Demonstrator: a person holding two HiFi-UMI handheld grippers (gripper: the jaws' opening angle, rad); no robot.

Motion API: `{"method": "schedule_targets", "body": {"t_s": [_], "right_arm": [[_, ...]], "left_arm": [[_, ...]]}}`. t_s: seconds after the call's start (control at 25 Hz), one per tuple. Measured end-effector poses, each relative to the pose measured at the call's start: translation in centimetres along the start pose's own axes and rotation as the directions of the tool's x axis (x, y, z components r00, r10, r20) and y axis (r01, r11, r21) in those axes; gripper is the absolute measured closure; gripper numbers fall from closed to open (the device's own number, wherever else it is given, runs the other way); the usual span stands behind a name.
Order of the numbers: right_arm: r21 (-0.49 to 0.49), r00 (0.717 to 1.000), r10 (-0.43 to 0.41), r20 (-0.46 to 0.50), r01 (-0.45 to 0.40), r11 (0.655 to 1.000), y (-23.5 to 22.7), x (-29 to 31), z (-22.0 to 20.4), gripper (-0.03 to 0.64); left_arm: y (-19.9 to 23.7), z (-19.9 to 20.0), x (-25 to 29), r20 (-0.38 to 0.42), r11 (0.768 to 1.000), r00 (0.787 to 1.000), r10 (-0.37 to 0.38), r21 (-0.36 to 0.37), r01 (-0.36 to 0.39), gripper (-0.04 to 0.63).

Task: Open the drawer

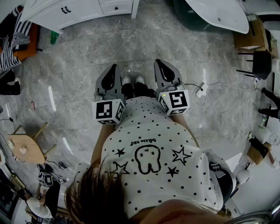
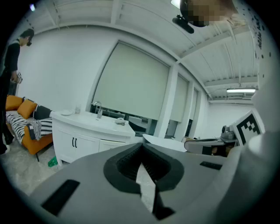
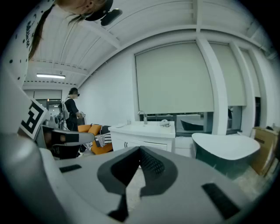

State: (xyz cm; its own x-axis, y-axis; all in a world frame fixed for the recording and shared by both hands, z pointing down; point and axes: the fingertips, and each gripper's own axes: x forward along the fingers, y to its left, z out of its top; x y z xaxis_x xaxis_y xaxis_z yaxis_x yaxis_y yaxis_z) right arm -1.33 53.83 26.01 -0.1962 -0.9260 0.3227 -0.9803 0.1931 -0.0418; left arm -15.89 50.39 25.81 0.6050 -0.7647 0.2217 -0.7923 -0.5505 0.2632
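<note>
A white vanity cabinet [image 1: 78, 11] with drawers [image 1: 116, 6] stands across the floor ahead of me, some way off. In the left gripper view the cabinet [image 2: 83, 140] is at the left, with a sink and tap on top. In the right gripper view the cabinet [image 3: 142, 138] sits just above the jaws. My left gripper [image 1: 114, 66] and right gripper [image 1: 159, 62] are held side by side in front of my body, both pointing toward the cabinet. Each is shut with nothing between its jaws, as the left gripper [image 2: 142, 146] and right gripper [image 3: 140, 149] show in their own views.
A white bathtub [image 3: 225, 151] stands to the right of the cabinet. An orange sofa [image 3: 94, 131] with striped cushions is on its left, and a person [image 3: 72, 111] stands near it. A small wooden stool [image 1: 24, 148] and cables [image 1: 199, 94] lie on the grey marble floor.
</note>
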Motion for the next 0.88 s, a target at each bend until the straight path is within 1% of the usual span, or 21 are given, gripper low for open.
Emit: {"method": "schedule_targets", "body": {"t_s": [0.36, 0.88], "right_arm": [[0.000, 1.000, 0.001, 0.002, -0.001, 1.000, -1.2, -0.2, 0.1, 0.603], [-0.007, 1.000, 0.024, 0.012, -0.024, 1.000, -3.2, 0.0, 0.2, 0.603]], "left_arm": [[-0.8, -0.1, 0.8, -0.006, 1.000, 1.000, -0.007, -0.007, 0.007, 0.591], [-2.3, 0.1, 2.3, 0.005, 1.000, 1.000, 0.006, 0.005, -0.006, 0.591]]}}
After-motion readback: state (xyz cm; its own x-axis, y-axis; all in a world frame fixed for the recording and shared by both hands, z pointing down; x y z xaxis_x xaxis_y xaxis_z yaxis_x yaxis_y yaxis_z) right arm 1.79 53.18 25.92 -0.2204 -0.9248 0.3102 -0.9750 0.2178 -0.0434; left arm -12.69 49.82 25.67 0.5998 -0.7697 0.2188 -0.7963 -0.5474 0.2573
